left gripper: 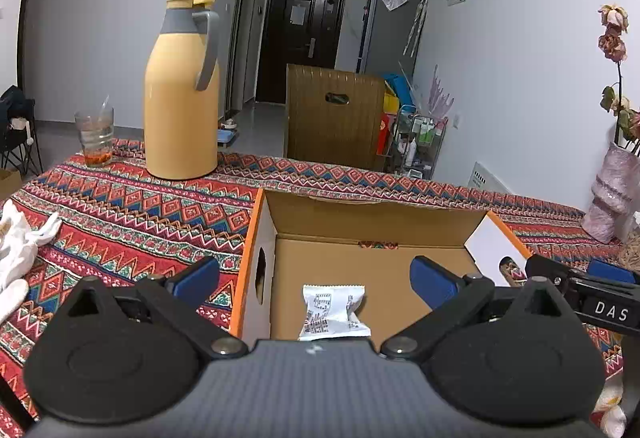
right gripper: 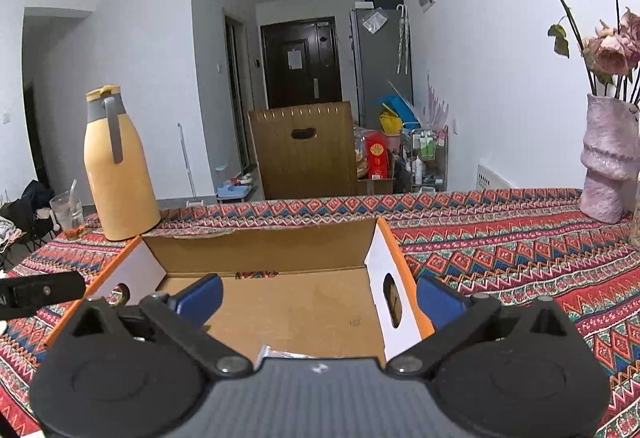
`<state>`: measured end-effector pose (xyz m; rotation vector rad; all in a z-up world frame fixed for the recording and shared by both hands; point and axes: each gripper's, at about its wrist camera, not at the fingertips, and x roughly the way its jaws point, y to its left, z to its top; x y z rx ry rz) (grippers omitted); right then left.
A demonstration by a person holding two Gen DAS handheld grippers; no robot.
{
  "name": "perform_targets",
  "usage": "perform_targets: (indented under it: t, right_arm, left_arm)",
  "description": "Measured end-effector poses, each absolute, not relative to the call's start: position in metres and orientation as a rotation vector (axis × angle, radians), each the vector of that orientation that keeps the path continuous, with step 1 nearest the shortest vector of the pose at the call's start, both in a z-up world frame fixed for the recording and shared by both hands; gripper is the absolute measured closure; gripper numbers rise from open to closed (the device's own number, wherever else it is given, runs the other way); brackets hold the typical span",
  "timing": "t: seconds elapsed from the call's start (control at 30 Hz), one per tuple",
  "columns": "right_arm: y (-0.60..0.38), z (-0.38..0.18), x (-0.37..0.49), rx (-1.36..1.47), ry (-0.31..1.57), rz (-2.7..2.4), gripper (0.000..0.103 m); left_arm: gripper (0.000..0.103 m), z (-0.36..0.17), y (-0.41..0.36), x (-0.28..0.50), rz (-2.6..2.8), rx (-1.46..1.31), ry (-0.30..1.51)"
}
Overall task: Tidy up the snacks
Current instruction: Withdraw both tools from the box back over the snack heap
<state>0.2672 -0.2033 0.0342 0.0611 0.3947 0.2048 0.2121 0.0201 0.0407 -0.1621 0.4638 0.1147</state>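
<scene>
While both tools (left gripper: 316, 278) (right gripper: 320, 296) spread, empty: one box (left gripper: 372, 215), one snack packet (left gripper: 334, 312) inside.

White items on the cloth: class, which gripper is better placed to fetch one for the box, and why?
Probably the left gripper: the white items lie on its outer side, beside the box, and its fingers are open and empty. The right-wrist view shows none nearby.

White walls (right gripper: 120, 57) and a pale tiled floor (left gripper: 256, 117) lead to a dark entry door (left gripper: 302, 37), with a grey refrigerator (left gripper: 390, 33) on its right and a wooden chair back (left gripper: 334, 109) at the patterned tablecloth's (left gripper: 132, 213) far edge.
</scene>
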Motion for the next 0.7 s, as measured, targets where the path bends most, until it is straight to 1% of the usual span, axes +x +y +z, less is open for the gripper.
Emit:
perform_targets:
  t: [0.33, 0.7]
  right_arm:
    - [-0.206, 0.049, 0.233, 0.028, 0.359, 0.209, 0.000]
    - [-0.212, 0.045, 0.173, 0.014, 0.357, 0.215, 0.000]
  left_arm:
    - [0.000, 0.060, 0.012, 0.183, 0.086, -0.143, 0.435]
    - [0.000, 0.062, 0.013, 0.136, 0.058, -0.130, 0.442]
